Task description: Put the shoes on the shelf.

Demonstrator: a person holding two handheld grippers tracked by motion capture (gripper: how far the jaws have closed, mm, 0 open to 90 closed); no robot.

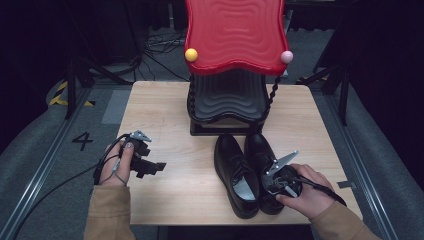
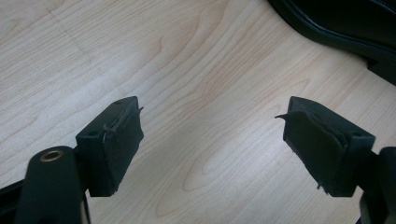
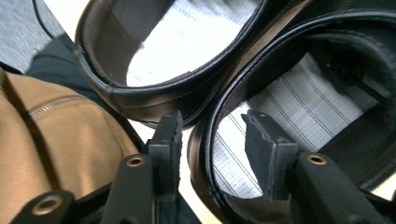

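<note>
place: lab/studio | cues: black curtains (image 1: 40,40); floor cables (image 1: 160,45); rig frame (image 1: 72,85)

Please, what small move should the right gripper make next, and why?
Probably close the right gripper on the heel rim of the right shoe: its jaws stand open astride that rim, one inside the shoe, one outside, not pressing it yet. The left gripper waits open over the table.

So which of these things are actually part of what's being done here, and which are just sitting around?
In use:
- right shoe, its heel rim between the open jaws of the right hand-held gripper
- left shoe, close beside it

Just there:
- red and black shoe rack
- wooden table
- left hand-held gripper, open over bare wood
</note>
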